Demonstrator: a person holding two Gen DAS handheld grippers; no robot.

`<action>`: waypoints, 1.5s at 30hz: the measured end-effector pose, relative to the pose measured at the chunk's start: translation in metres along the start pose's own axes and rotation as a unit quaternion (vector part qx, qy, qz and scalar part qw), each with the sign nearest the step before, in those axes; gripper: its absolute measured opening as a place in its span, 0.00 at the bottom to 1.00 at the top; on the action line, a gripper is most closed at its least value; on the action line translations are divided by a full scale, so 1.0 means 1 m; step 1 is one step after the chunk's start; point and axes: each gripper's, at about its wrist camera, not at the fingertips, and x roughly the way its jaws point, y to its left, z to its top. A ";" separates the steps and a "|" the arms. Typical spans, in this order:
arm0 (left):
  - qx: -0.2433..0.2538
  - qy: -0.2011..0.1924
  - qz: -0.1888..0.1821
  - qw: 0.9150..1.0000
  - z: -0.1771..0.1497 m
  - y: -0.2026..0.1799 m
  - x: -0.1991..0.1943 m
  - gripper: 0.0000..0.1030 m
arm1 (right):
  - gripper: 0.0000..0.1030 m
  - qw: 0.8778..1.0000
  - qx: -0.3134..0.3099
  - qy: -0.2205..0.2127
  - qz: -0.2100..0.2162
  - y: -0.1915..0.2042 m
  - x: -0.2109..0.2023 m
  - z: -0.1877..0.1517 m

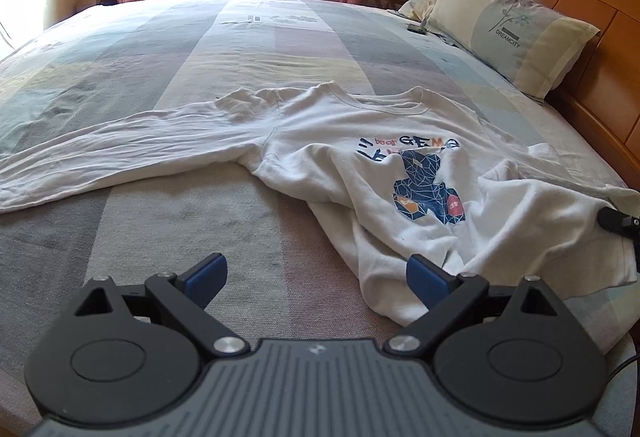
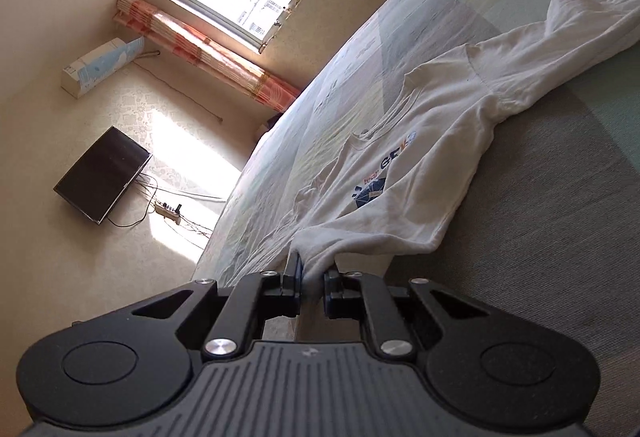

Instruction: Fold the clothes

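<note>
A white long-sleeved cotton sweatshirt (image 1: 320, 165) with a blue geometric bear print (image 1: 428, 189) lies face up on a wide bed covered in a pastel patchwork sheet (image 1: 160, 237). Its collar (image 1: 380, 103) points toward the far side of the bed and one long sleeve (image 1: 100, 157) stretches flat to my left. The body is rumpled, with the hem side bunched and lifted toward my right.

My right claw (image 2: 312, 281) is pinched nearly closed on a gathered fold of the sweatshirt's (image 2: 400, 177) edge, the cloth drawn into a tight ridge between the fingers. My left claw (image 1: 316, 277) hovers low over the bed with its blue-padded fingers spread wide, holding nothing; one pad sits just beside the crumpled lower hem.

I judge the fabric soft, light and limp, so it will sag and drag rather than keep a shape; thick seams at the hem, cuff or shoulder look like the surest grips.

The second sleeve is hard to find, possibly buried under the bunched cloth on the right. The long sleeve's cuff runs out of the left view. A wooden headboard (image 1: 592, 17) and a pale printed pillow (image 1: 508, 25) stand at the right.
</note>
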 end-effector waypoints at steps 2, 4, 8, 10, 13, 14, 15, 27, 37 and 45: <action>0.007 0.001 -0.002 1.000 0.000 -0.005 0.000 0.94 | 0.13 1.000 0.018 -0.015 -0.015 -0.012 -0.017 0.001; 0.013 0.003 -0.004 1.000 0.000 -0.009 0.001 0.94 | 0.14 0.999 0.037 -0.026 -0.026 -0.026 -0.034 -0.002; 0.019 0.009 -0.007 1.000 0.000 -0.014 0.004 0.94 | 0.15 0.996 0.066 -0.039 -0.048 -0.045 -0.056 -0.010; 0.024 0.013 -0.009 1.000 0.000 -0.018 0.007 0.94 | 0.18 0.994 0.080 -0.029 -0.064 -0.054 -0.058 -0.015; 0.030 0.015 -0.012 0.999 0.000 -0.021 0.007 0.94 | 0.24 0.990 0.088 -0.007 -0.106 -0.062 -0.056 -0.022; 0.030 0.016 -0.012 0.999 -0.001 -0.022 0.008 0.94 | 0.30 0.989 0.084 -0.005 -0.120 -0.063 -0.056 -0.023; 0.031 0.017 -0.013 0.999 -0.001 -0.022 0.008 0.94 | 0.35 0.988 0.079 -0.008 -0.133 -0.062 -0.057 -0.023; 0.030 0.032 -0.010 0.999 -0.001 -0.023 0.018 0.94 | 0.57 0.980 -0.036 -0.021 -0.192 -0.052 -0.012 0.032; 0.033 0.050 -0.004 0.998 -0.001 -0.025 0.031 0.94 | 1.00 0.940 -0.171 0.087 -0.281 -0.044 0.062 0.018; 0.033 0.059 -0.007 0.998 -0.002 -0.026 0.040 0.94 | 1.00 0.973 -0.099 0.071 -0.194 -0.058 0.042 0.035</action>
